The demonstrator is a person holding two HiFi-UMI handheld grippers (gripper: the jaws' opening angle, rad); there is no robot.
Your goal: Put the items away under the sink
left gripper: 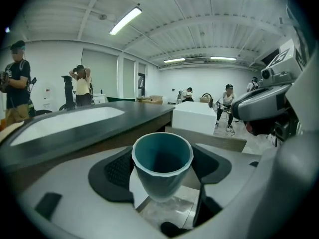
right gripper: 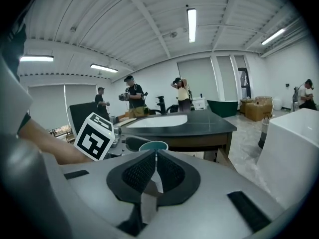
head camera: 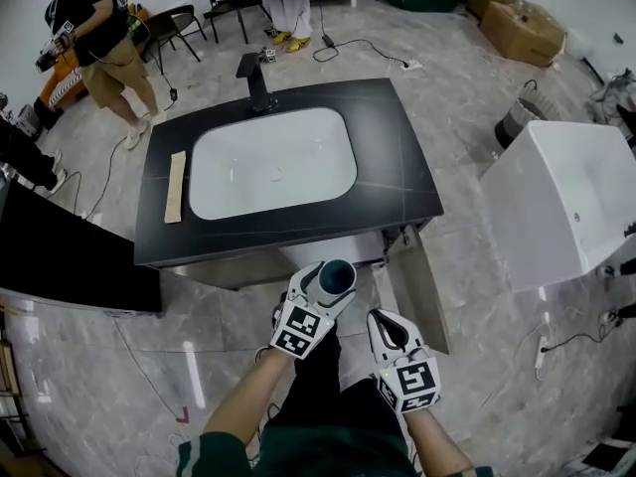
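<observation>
Teal cup (left gripper: 162, 164) sat clamped between the jaws of the left gripper (head camera: 318, 302), pads pressing its sides, jaws spread wide around it. Left forearm (head camera: 248, 410) reached forward from the bottom of the head view, gripper angled a bit downward toward the front of the vanity (head camera: 288, 237). Right gripper (right gripper: 155, 159) was just beside the left one, on its right and slightly behind, same forward, slightly-down pose; its jaws were closed together with nothing between them.

Cup roughly upright, long axis near vertical, tipped back a little toward the left gripper's camera. Mouth up, narrow base down and away past the fingertips. Only bare teal wall showed inside it.

Ahead of both grippers: black counter with a white basin (head camera: 273, 162), only its own white surface visible. Black tap (head camera: 256, 82) at the far edge of the counter. Pale wooden strip (head camera: 176, 187) lay on the counter ahead-left of the left gripper. Cabinet door (head camera: 419, 288) stood open just ahead-right of the right gripper; what was inside the cabinet could not be made out. White tub (head camera: 556, 202) well off to the right.
</observation>
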